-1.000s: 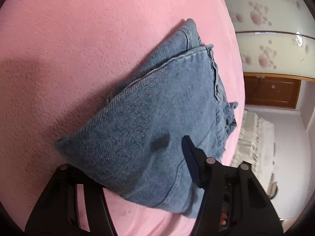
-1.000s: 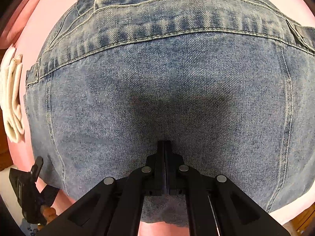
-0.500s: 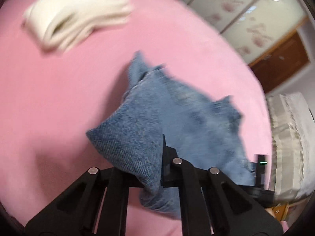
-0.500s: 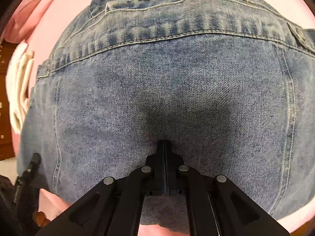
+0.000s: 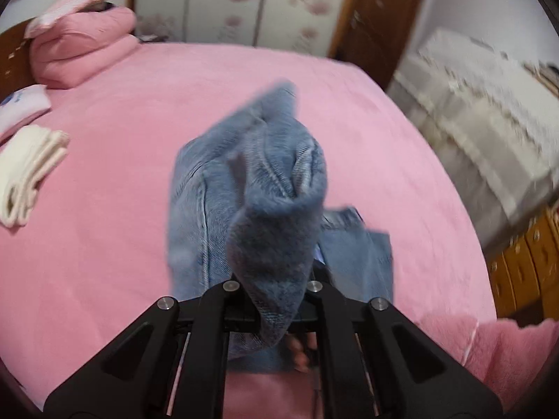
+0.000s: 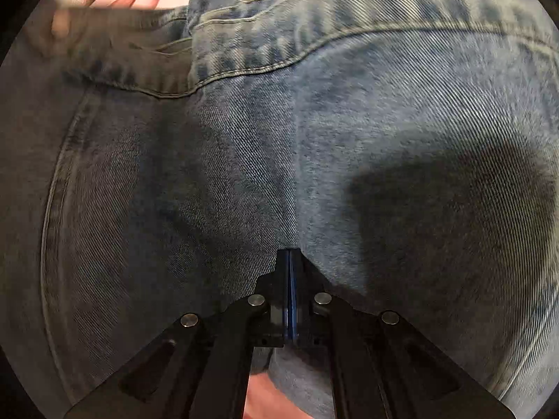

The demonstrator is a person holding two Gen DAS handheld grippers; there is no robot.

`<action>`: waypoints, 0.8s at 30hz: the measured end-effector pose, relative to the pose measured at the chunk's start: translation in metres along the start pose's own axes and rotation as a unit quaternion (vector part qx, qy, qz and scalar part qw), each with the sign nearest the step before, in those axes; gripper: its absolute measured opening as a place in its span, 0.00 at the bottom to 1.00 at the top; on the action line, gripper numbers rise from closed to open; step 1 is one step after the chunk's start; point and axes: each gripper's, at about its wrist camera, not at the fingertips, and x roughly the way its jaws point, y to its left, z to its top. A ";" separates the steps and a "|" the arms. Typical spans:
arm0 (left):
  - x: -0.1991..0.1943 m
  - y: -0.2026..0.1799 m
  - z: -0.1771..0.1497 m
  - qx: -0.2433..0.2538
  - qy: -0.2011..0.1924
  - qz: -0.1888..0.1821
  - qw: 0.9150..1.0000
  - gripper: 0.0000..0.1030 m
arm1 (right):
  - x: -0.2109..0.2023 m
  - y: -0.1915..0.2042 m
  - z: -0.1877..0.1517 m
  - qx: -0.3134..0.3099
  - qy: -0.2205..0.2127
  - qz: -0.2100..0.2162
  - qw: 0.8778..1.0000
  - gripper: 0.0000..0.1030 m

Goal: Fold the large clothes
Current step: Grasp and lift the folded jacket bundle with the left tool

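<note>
The blue jeans [image 5: 244,209] lie near the middle of a bed covered by a pink bedspread [image 5: 104,262]. One end of the denim is raised in a bunched, blurred fold that runs up from the flat part to the left claw [image 5: 276,300], whose jaws are clamped tight on that fold; the cloth spills out between its black fingers [image 5: 223,314] and hides their tips. The rest of the jeans spread flat beneath and to the right of the raised fold.

In the right wrist view the denim [image 6: 314,139] fills nearly the whole frame, with a stitched waistband seam curving across the top. The right claw [image 6: 289,255] has its jaws fully together, blue pads face to face, tips resting against the cloth. Whether any fabric is pinched between them cannot be told. A dark shadow lies on the denim to the right of it.

Near the left edge of the bed lies a folded cream garment [image 5: 28,171]. At the far left corner sit stacked pink pillows [image 5: 77,45]. Beyond the bed stands a wardrobe with flowered sliding doors [image 5: 237,3] beside a brown wooden door [image 5: 380,17]. To the right is a low piece of furniture under a pale lace cover [image 5: 489,115].
</note>
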 end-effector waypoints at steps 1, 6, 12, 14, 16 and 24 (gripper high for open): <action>0.005 -0.009 -0.003 0.008 0.010 0.000 1.000 0.04 | -0.003 -0.007 -0.004 0.006 0.004 0.018 1.000 0.00; 0.011 -0.057 -0.016 0.118 0.018 0.053 0.991 0.04 | -0.013 -0.019 -0.025 0.008 0.010 0.048 0.999 0.00; 0.000 -0.082 -0.027 0.171 -0.016 0.057 0.983 0.04 | -0.048 -0.028 -0.018 0.000 0.071 0.041 0.997 0.00; -0.006 -0.091 -0.029 0.183 -0.023 0.052 0.982 0.04 | -0.084 -0.031 -0.004 -0.017 0.038 0.037 0.998 0.00; -0.002 -0.102 -0.029 0.183 -0.023 0.043 0.982 0.04 | -0.124 -0.036 0.009 -0.028 -0.003 0.024 0.999 0.00; 0.030 -0.147 -0.075 0.222 -0.011 -0.009 0.975 0.05 | -0.258 -0.099 -0.022 0.010 -0.116 -0.018 0.993 0.01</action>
